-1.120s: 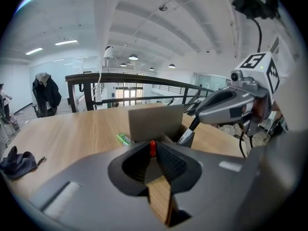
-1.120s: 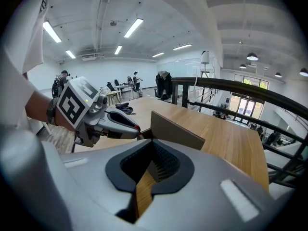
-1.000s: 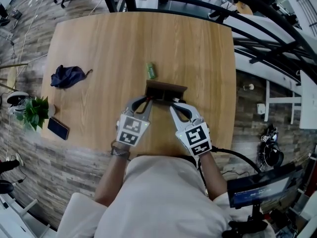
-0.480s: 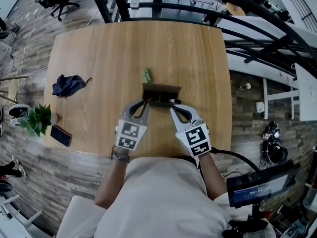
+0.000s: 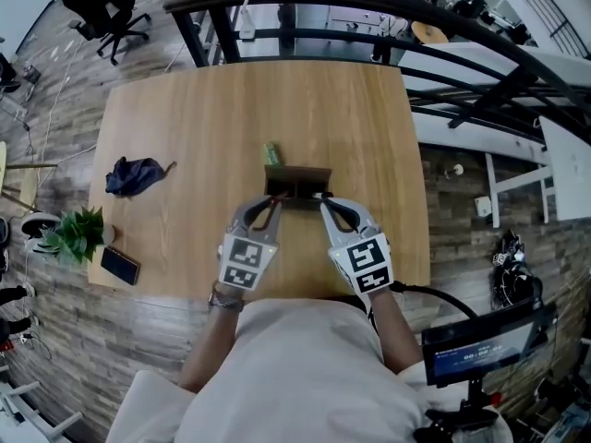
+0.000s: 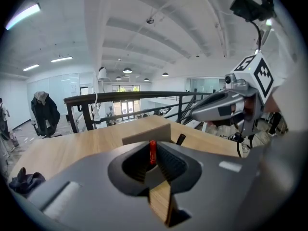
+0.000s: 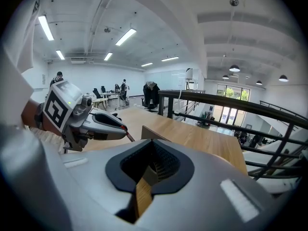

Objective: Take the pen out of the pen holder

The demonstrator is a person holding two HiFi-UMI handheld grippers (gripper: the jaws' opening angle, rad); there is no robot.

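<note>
1. The person leans over the wooden table [image 5: 185, 109] with a gripper in each hand, both pointed at the dark brown pen holder [image 5: 297, 180] near the middle of the tabletop
2. The left gripper [image 5: 273, 201] is clenched on a red pen [image 6: 152, 151]; in the left gripper view the pen stands upright between the closed jaws, right in front of the holder's wall [image 6: 147, 134]
3. From the right gripper view the red pen [image 7: 129, 135] slants from the left gripper's tip [image 7: 120, 127] down toward the holder's near corner; I cannot tell whether its lower end is inside
4. The right gripper [image 5: 325, 201] sits just beside the holder's near right end, jaws pressed together with nothing between them
5. A black pen [image 6: 180, 139] sticks up at the holder's right end
6. A small green item [image 5: 271, 153] lies just beyond the holder; a dark blue cloth [image 5: 132, 175], a phone [image 5: 121, 266] and a plant [image 5: 78, 232] sit well apart on the left
</note>
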